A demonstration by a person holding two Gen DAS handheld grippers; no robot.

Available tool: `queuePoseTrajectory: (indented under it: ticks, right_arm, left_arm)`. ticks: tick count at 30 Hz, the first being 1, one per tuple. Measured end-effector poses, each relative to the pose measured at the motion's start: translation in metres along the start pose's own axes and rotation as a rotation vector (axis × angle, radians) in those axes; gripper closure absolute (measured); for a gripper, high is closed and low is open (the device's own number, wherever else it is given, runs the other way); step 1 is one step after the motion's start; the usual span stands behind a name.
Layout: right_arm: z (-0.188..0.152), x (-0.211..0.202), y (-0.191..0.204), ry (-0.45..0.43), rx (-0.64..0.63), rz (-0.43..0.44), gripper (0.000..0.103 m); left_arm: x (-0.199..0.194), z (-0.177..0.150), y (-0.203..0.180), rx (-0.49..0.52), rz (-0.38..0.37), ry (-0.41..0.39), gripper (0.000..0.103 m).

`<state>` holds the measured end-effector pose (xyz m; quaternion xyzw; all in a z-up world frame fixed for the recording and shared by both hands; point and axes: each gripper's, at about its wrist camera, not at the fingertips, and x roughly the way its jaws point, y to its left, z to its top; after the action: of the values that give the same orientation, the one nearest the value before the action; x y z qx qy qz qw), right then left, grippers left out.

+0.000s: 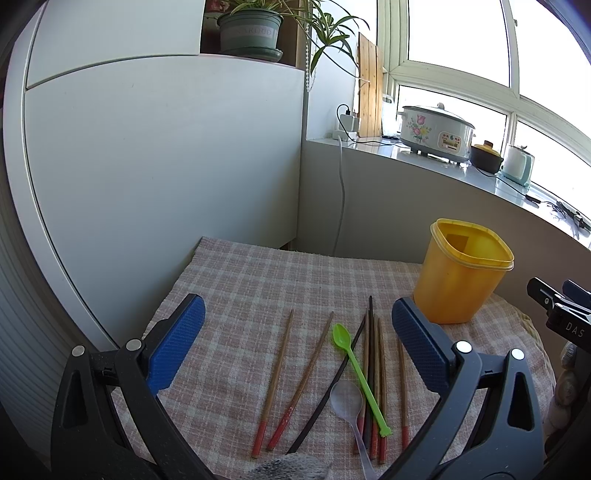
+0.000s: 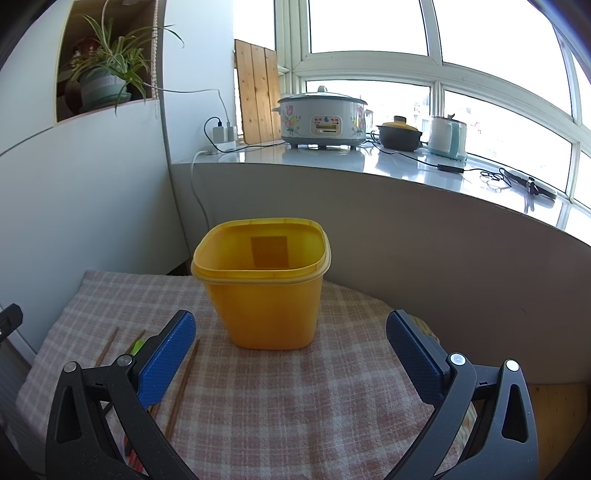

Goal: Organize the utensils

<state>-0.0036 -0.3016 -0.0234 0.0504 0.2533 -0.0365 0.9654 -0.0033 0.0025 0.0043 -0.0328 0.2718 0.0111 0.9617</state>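
Observation:
Several wooden chopsticks [image 1: 301, 384] with red ends lie on a checked cloth [image 1: 240, 295], some single, some bunched under a green plastic spoon [image 1: 360, 373]. A clear plastic spoon [image 1: 347, 400] and a black chopstick [image 1: 332, 384] lie beside them. A yellow tub [image 1: 461, 273] stands upright and empty at the cloth's far right. My left gripper [image 1: 298, 325] hovers open above the utensils, holding nothing. Facing the yellow tub [image 2: 262, 284], my right gripper [image 2: 291, 336] is open and empty; a few chopsticks [image 2: 183, 387] show by its left finger.
A white cabinet [image 1: 147, 166] rises left of the cloth, with a potted plant [image 1: 251, 33] on top. Behind, a grey ledge [image 2: 369, 162] carries a rice cooker [image 2: 321, 118], a black pot [image 2: 399, 136], a kettle [image 2: 447, 136] and cables. The other gripper's tip [image 1: 561, 306] shows at right.

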Motion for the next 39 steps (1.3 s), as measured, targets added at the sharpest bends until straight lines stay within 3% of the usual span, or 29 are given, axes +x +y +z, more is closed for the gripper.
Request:
queuePoseTrajectory:
  ticks: [30,39]
  right_arm:
    - [-0.001,0.003,-0.001,0.019,0.005,0.003,0.001]
    - [-0.005,0.006,0.0,0.034,-0.007,0.024,0.001]
  left_arm:
    - [0.002,-0.004,0.004,-0.009,0.016,0.004,0.0]
    - [0.011,-0.014,0.018,-0.006,0.012,0.047,0.0]
